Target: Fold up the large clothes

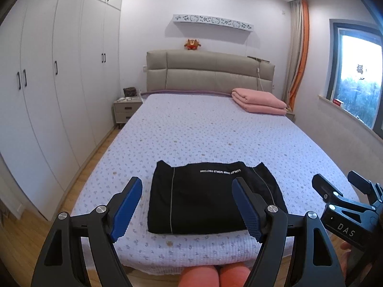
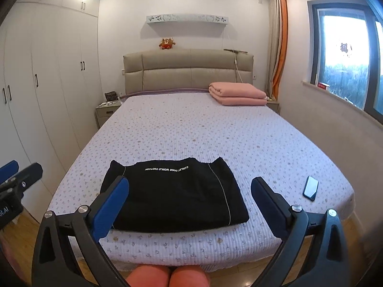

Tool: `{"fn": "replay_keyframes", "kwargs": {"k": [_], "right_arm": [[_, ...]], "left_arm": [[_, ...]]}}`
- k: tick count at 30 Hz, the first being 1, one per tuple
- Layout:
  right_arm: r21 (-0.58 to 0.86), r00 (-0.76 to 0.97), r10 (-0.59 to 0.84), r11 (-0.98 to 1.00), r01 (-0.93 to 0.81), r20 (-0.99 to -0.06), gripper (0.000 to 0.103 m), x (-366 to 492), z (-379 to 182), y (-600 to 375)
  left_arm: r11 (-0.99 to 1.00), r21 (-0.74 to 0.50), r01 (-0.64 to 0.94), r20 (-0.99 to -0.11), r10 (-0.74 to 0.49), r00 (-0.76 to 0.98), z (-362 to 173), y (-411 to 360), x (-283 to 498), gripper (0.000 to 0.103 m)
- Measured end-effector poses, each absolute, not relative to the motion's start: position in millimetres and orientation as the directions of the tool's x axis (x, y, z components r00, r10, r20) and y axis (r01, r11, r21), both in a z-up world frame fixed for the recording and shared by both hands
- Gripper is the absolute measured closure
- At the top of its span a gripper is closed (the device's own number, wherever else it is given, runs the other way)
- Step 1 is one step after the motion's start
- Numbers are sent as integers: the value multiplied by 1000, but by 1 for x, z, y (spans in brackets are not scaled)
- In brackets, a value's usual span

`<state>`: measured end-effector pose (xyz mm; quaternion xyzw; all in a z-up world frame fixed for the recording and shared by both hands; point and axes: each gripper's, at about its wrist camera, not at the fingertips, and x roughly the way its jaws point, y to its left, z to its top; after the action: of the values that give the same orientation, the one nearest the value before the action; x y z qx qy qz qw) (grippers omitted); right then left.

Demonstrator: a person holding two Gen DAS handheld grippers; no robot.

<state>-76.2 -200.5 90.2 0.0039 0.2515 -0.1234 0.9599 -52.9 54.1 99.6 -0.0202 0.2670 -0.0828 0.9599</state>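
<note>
The black top (image 1: 210,198) lies folded on the bed (image 1: 203,131), just past both sets of fingers. The left gripper (image 1: 186,205) is wide apart, holding nothing. The right gripper (image 2: 190,205) is wide apart too. A phone (image 2: 310,188) lies right of the right fingers.

L gripper (image 1: 186,206): fingers spread wide, blue pads (image 1: 126,208) facing each other, nothing between them, held level & pointing fwd toward 12 o'clock. R gripper (image 2: 189,206): same pose, fingers wide apart and empty, aimed at 12 o'clock; in the L wrist view it shows at approx 4 o'clock, fingers also apart. Person's knees (image 2: 167,276) in orange-pink sit at 6 o'clock below both grippers.
</note>
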Motion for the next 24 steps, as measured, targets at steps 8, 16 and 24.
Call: {"fn": "replay_keyframes", "kwargs": {"k": [8,16,24], "right_arm": [[-47,803,-221,971,234,-553,0,-44,63,-207],[-37,730,-227,963,267,-645,0,-17,31,-224],[-23,708,-217,962,273,-672,0,-8,22,-236]], "left_arm": [[993,-57,105,-585,-118,802,60,43,-20,24],[992,-10,123,-652,-100,752,28,25,3,24],[989,24,146,-663,-93,743,19,13,8,24]]}}
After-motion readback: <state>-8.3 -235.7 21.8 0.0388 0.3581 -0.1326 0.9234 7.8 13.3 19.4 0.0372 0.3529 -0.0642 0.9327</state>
